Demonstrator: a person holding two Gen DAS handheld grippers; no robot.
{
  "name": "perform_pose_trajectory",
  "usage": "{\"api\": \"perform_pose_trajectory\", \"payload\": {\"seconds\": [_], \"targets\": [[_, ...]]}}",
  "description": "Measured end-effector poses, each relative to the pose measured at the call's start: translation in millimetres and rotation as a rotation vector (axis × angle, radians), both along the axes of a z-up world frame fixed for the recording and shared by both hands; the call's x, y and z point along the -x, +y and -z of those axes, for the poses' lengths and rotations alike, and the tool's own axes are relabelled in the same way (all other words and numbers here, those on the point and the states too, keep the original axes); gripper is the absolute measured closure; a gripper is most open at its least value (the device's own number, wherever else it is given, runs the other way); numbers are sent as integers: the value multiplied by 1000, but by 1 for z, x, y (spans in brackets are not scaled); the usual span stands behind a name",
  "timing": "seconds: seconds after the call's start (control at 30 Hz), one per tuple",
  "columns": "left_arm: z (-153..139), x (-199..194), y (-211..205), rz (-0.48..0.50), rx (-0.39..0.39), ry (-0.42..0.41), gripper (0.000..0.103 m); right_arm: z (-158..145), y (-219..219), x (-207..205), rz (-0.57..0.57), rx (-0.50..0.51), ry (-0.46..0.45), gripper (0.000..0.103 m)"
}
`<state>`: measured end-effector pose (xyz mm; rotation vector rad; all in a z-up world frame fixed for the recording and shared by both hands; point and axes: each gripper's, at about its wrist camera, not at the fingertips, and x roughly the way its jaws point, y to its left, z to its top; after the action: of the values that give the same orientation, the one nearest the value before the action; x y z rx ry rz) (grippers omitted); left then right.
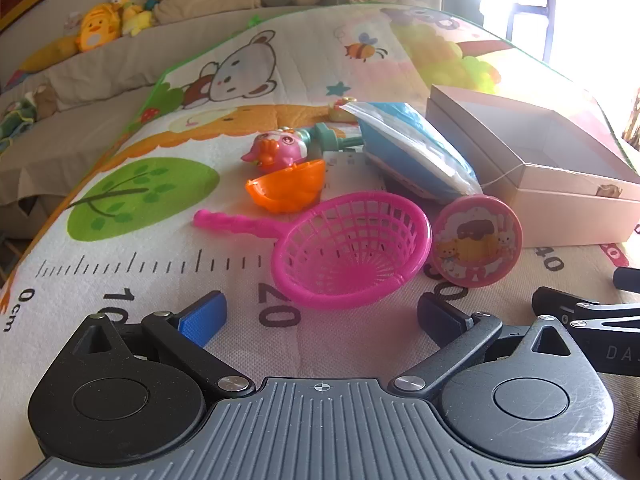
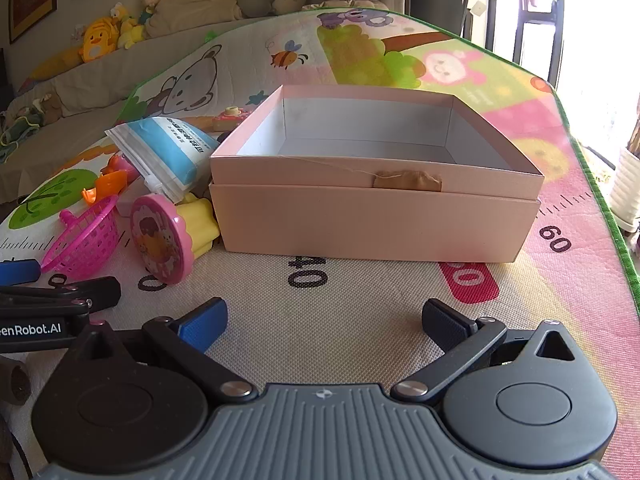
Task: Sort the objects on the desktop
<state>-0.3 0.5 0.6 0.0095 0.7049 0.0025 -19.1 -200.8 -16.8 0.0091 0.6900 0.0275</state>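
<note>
left gripper (image 1: 322, 316): jaws spread wide, nothing between, above play mat (image 1: 160, 280) | right gripper (image 2: 324, 320): spread wide, nothing held | toys: pink strainer (image 1: 352, 244), orange bowl (image 1: 286, 186), round pink lid (image 1: 478, 242) clustered left of pink box (image 2: 376, 216)

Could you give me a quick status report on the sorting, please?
Left gripper and right gripper open, empty. Pink box empty; toys, including pink strainer, unsorted beside it. Nothing in the way.
</note>
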Motion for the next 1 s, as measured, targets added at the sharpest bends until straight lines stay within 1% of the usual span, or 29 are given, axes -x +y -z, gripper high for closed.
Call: {"api": "perform_pose_trajectory", "payload": {"seconds": [0.33,0.47,1.0], "targets": [[0,0,0,0,1,-1,0,6,-2,-4,9,-1,1,0],[0,0,0,0,2,-1,0,1,-1,-2,14,0,1,0],[0,0,0,0,3,-2,0,1,-1,-2,14,0,2,0]]}}
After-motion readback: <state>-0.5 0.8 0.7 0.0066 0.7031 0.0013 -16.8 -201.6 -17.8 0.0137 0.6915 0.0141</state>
